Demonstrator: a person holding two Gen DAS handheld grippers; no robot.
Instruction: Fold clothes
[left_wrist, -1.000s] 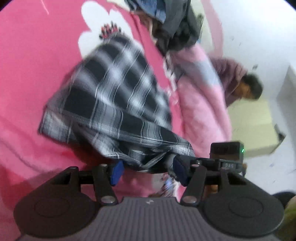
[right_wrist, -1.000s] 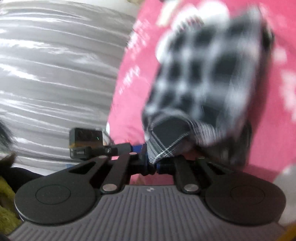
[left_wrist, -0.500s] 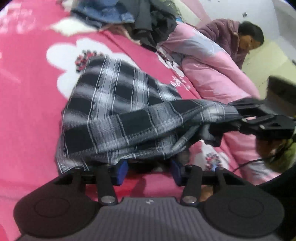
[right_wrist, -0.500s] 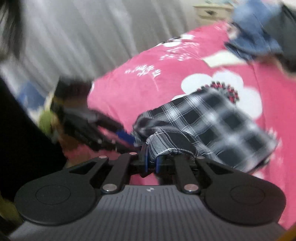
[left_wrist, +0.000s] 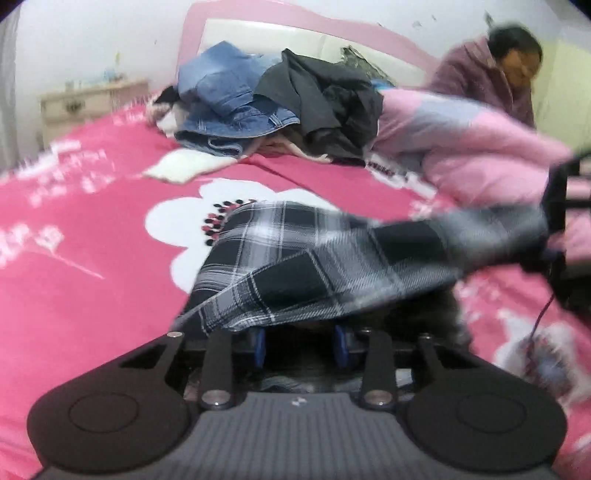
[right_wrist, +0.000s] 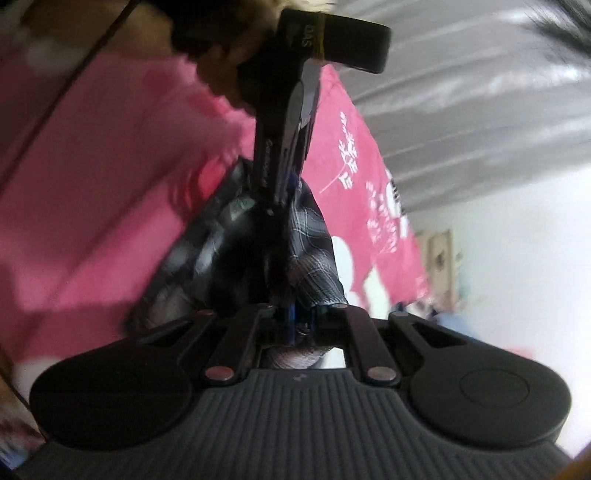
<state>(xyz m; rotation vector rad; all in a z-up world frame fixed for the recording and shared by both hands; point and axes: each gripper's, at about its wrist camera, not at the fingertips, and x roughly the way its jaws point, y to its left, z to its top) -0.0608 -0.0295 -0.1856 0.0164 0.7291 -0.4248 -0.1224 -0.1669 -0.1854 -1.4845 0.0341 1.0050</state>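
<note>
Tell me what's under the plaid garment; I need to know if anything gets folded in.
Under the plaid garment the pink floral bedsheet shows around it. The left claw sits beneath its lifted edge; anything further under is covered.

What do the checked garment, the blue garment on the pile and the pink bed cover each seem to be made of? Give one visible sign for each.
Checked garment: thin woven cloth, probably cotton, matt; the black-and-white check runs through it and it drapes limply.
Blue garment: denim by its faded blue and stitched seams.
Pink bed cover: printed fabric, smooth and matt, with white flowers; the fibre cannot be told.
</note>
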